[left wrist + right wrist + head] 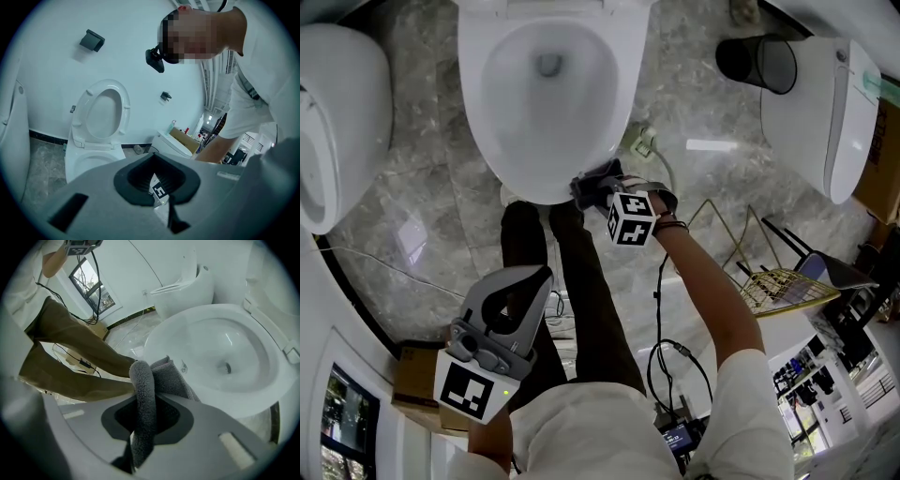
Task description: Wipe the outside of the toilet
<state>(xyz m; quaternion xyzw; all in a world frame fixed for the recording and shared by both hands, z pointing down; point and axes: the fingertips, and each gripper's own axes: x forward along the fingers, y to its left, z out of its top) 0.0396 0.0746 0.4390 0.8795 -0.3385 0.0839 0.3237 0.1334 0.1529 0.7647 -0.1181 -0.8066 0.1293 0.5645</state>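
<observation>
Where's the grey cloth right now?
The grey cloth sits clamped in the right gripper, head view centre, at the front outer edge of the open toilet bowl.

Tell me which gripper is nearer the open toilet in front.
Right. The right gripper, shut on the grey cloth, is at the front rim of the toilet; the left gripper hangs by the person's legs.

Grey marble floor (412, 220), white toilet (474, 89) standing on it, black bin (739, 58) beside it
</observation>
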